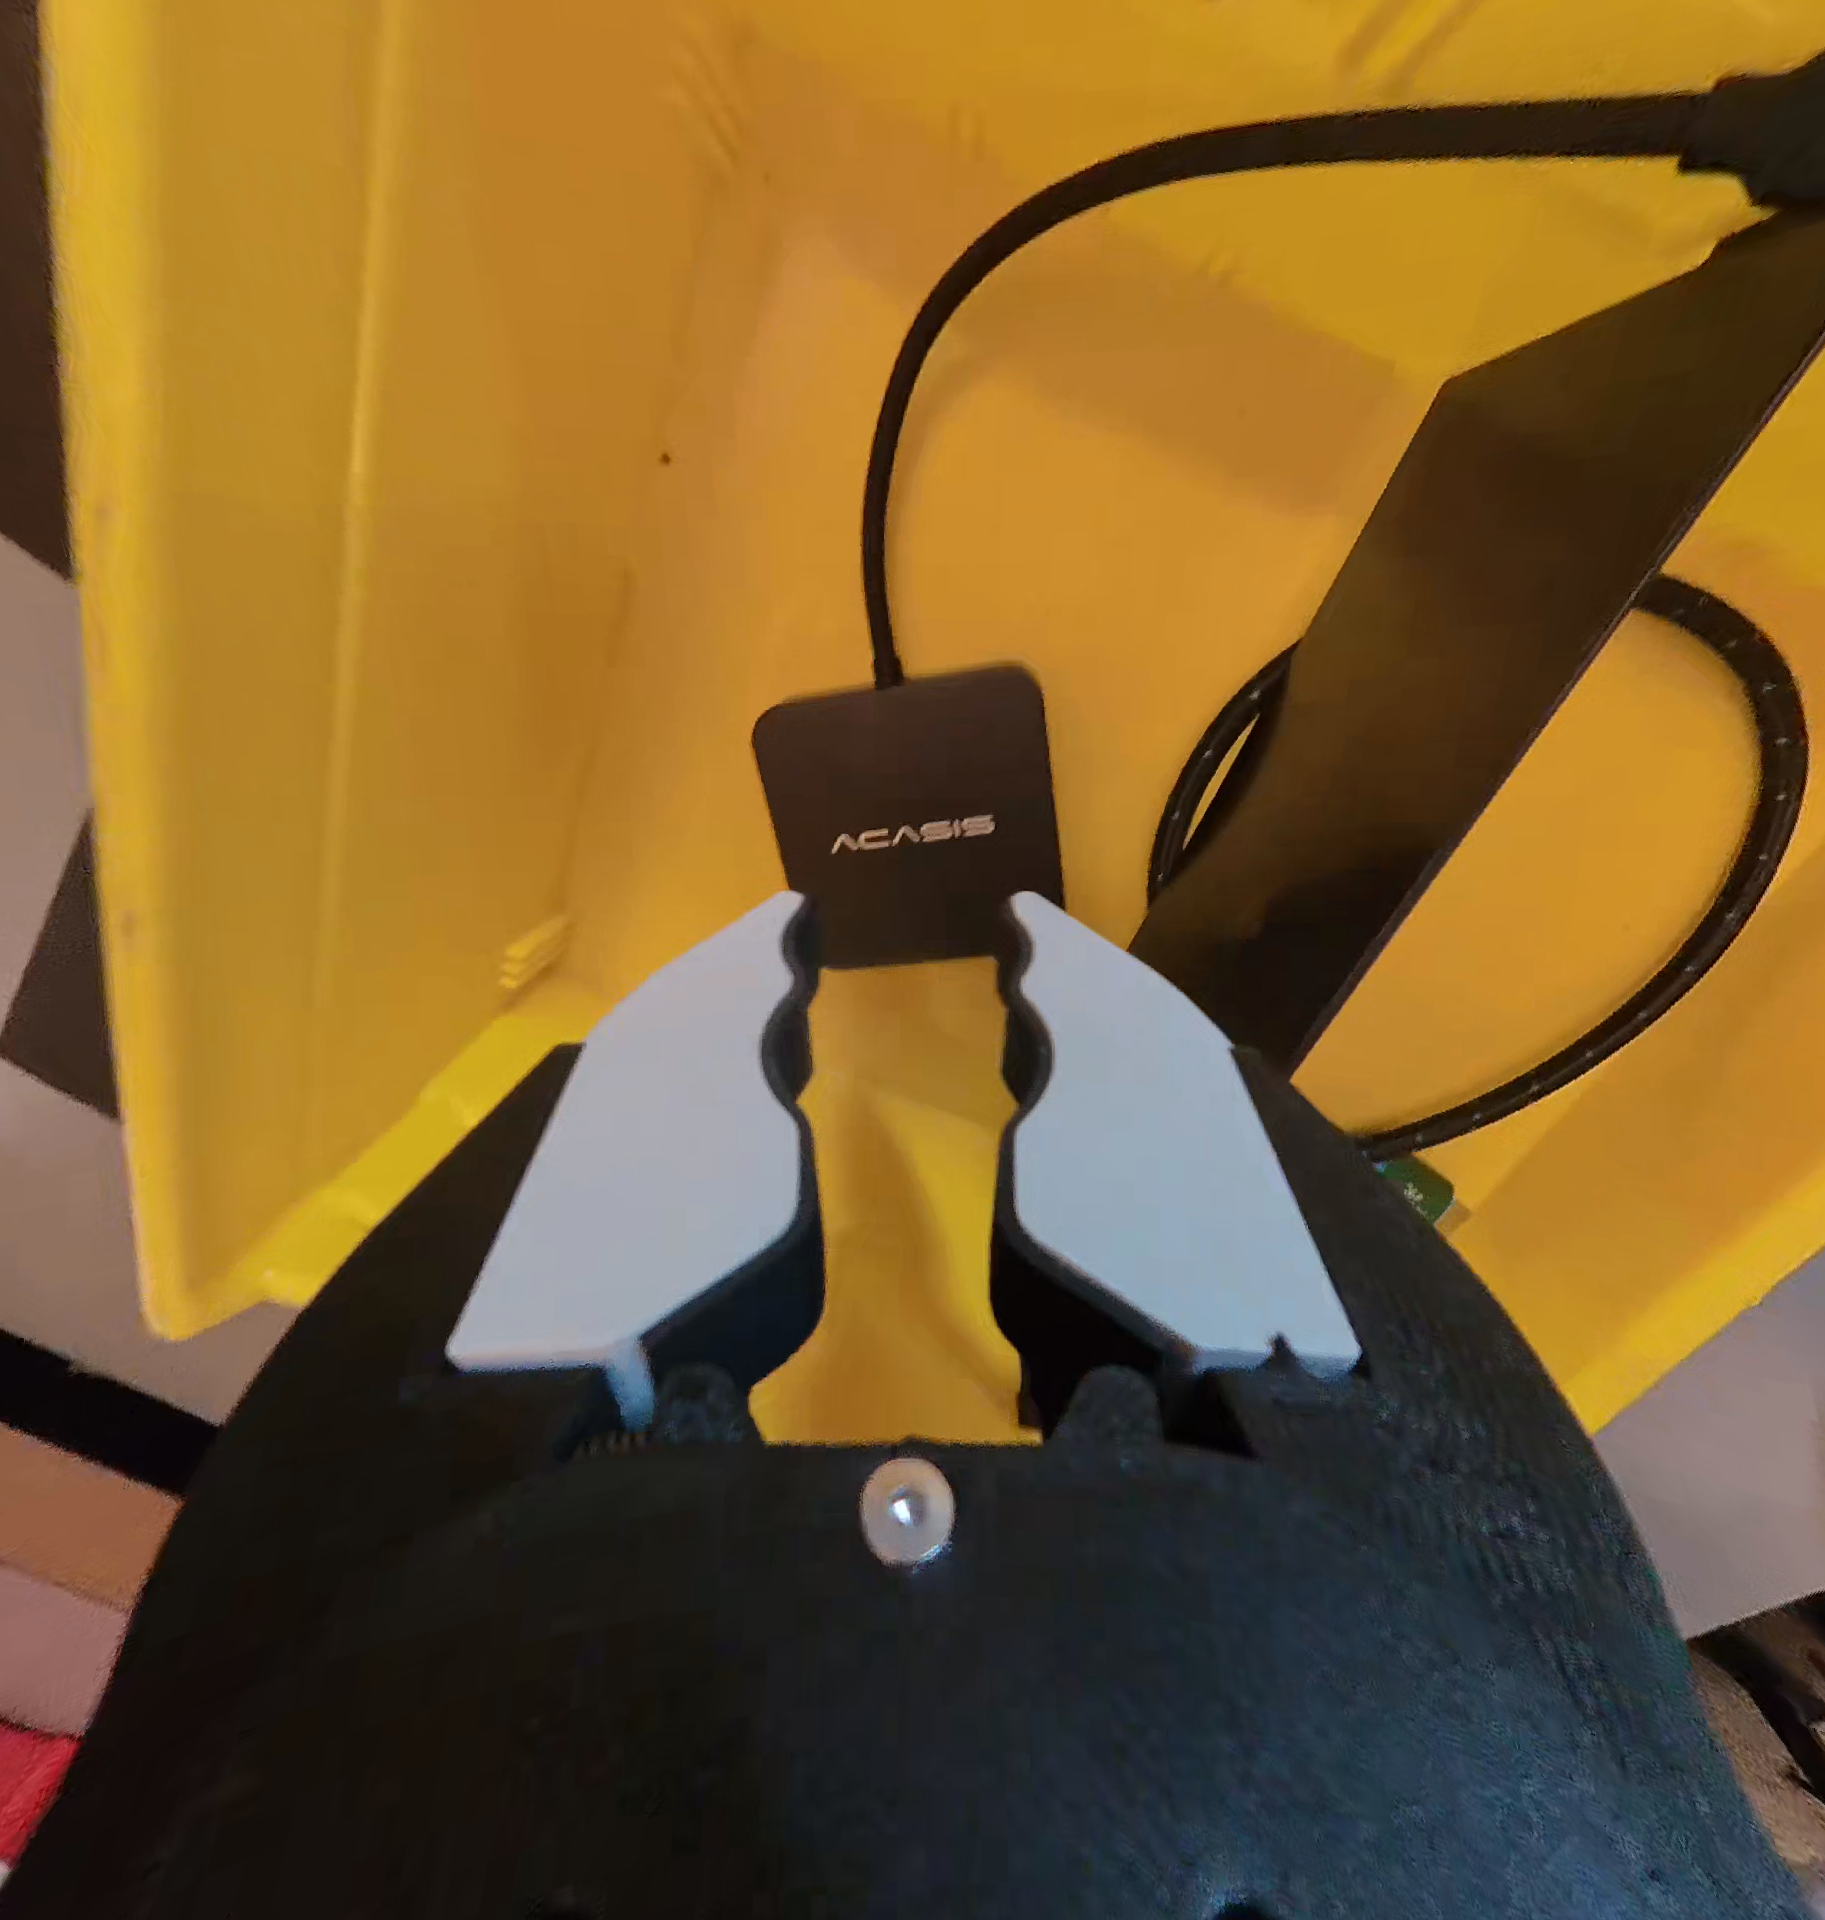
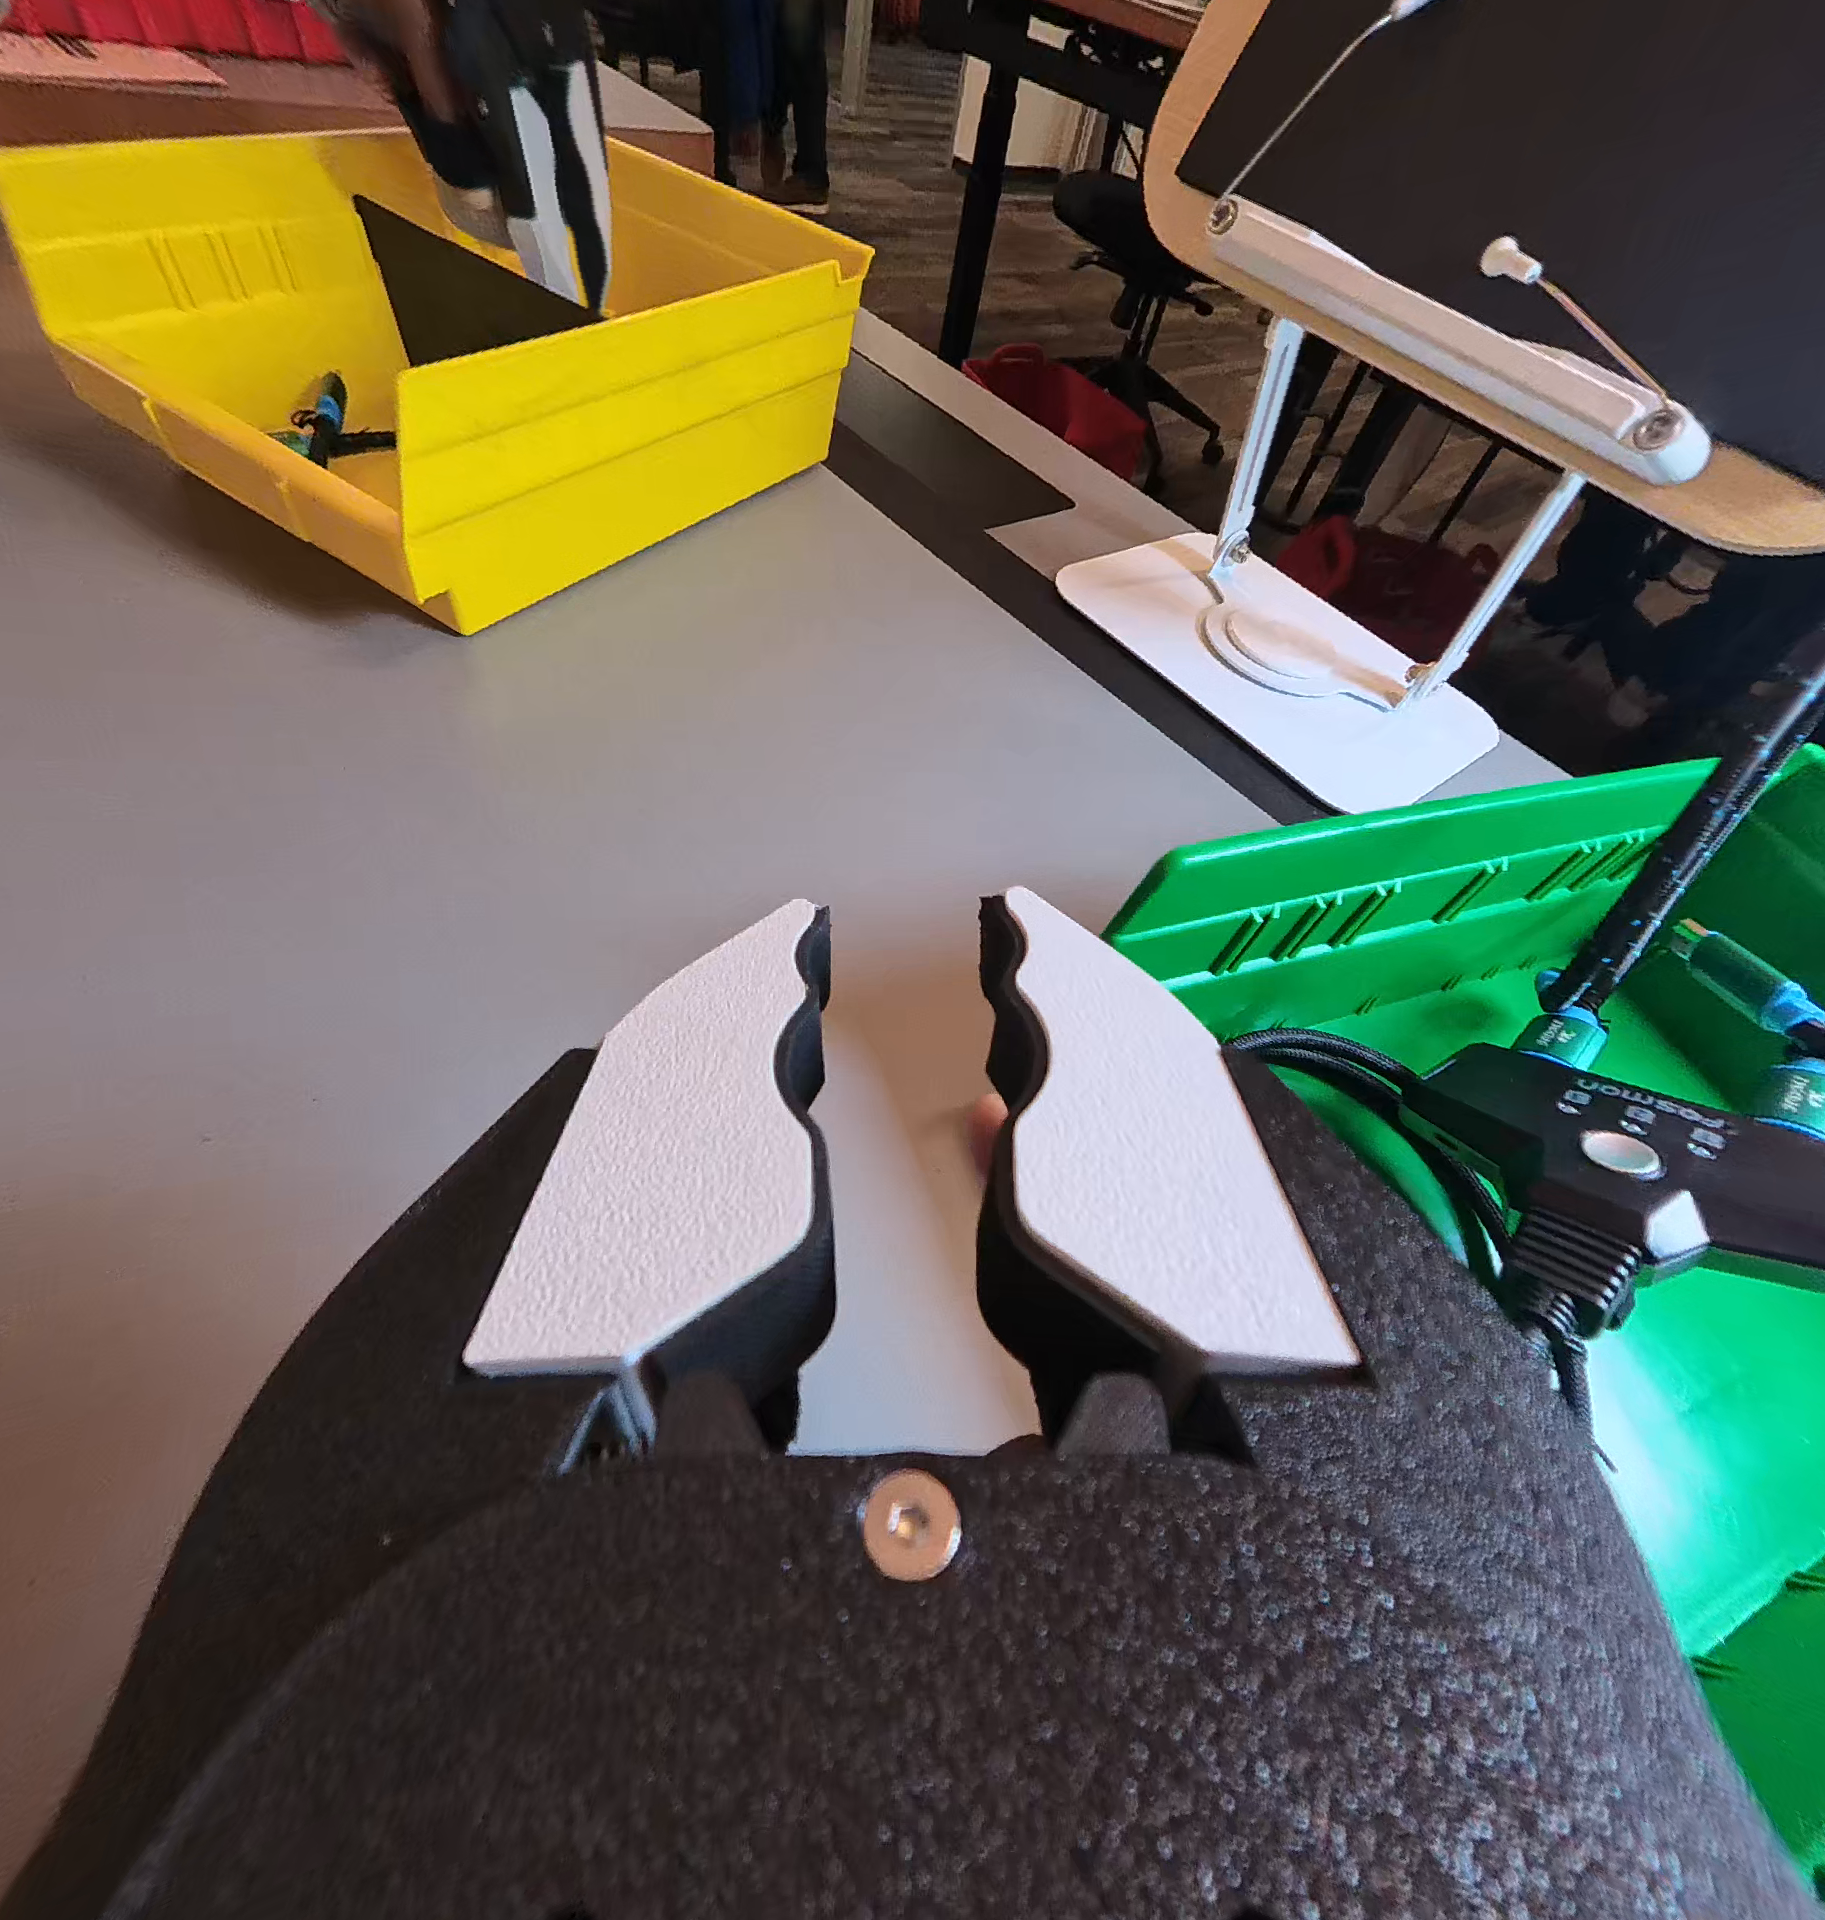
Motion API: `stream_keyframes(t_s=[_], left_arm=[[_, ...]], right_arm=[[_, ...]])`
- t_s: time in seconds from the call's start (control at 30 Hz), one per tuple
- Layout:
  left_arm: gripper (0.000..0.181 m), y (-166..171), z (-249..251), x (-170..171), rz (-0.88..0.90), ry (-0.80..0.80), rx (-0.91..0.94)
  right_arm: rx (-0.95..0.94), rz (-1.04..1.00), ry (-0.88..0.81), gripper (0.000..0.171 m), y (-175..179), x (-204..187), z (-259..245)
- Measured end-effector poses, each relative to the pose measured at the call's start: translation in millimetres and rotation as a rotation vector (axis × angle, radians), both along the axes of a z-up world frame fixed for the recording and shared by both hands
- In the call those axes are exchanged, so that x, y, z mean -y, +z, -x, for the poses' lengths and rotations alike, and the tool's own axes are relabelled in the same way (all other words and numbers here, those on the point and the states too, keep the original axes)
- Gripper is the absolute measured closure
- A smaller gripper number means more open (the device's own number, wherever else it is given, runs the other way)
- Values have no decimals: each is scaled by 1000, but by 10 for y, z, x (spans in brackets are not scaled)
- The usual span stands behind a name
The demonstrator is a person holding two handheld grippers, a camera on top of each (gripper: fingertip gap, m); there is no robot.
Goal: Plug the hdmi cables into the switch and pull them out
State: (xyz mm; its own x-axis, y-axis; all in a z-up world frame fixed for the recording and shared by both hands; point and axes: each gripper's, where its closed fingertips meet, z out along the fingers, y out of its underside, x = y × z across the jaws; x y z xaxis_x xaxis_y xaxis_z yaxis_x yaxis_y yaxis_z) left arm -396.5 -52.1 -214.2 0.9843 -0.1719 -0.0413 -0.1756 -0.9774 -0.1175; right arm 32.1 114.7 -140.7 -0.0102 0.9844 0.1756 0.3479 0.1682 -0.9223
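Left gripper [image 1: 910, 920]: reaches into the yellow bin [image 1: 388, 623]; its jaws are closed most of the way onto the near edge of a small black adapter box [image 1: 903, 810], a fingertip against each side. The hold looks shallow, on the last strip of the box only.
Adapter box: at 12 o'clock from the left fingertips, lying on the bin floor, its thin black lead [image 1: 949, 343] curving up toward 1 o'clock to a plug at the frame corner.
Black divider panel [image 1: 1459, 665]: leans at 2 o'clock, just beside the box, with a braided cable loop [image 1: 1760, 727] behind it.
Right gripper [image 2: 903, 925]: hovers over the grey table [image 2: 368, 831], jaws partly apart, nothing between them.
HDMI switch [image 2: 1614, 1153]: at 3 o'clock from the right gripper, inside the green bin [image 2: 1407, 904], with blue-collared HDMI plugs [image 2: 1573, 1034] seated in its far side and a braided cable [image 2: 1718, 831] rising away to 1 o'clock.
Risk, slip: the box may pivot or drop out of so shallow a pinch if lifted quickly.
Risk, snag: the lead may catch the divider or drag the cable loop as the box comes out.
Risk, switch: it appears unheld, so pulling a plug could drag the whole unit along the green bin instead of freeing it.
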Motion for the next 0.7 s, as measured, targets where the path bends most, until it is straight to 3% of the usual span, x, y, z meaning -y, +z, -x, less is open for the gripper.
stream_keyframes(t_s=[0.03,0.13,0.33,0.47,0.5,0.53,0.6,0.7], left_arm=[[140,-41,-21,-22,11,-3,1],[118,-227,-97,-24,101,1,26],[108,-296,-181,-79,149,67,164],[139,-309,-22,-120,122,124,127],[133,-319,-23,-115,134,105,93],[98,-358,-4,-92,164,83,31],[80,-468,56,44,279,35,-77],[82,-501,44,-19,224,100,-4]], right_arm=[[2,-2,3,143,-4,11,6],[15,-13,4,143,-37,18,4],[32,18,-6,143,-130,-44,-38],[43,27,-9,143,-184,-89,-45],[45,28,-9,143,-195,-96,-41],[49,28,-9,143,-207,-100,-37],[55,25,-11,143,-225,-105,-29],[61,19,-11,143,-234,-93,-27]])
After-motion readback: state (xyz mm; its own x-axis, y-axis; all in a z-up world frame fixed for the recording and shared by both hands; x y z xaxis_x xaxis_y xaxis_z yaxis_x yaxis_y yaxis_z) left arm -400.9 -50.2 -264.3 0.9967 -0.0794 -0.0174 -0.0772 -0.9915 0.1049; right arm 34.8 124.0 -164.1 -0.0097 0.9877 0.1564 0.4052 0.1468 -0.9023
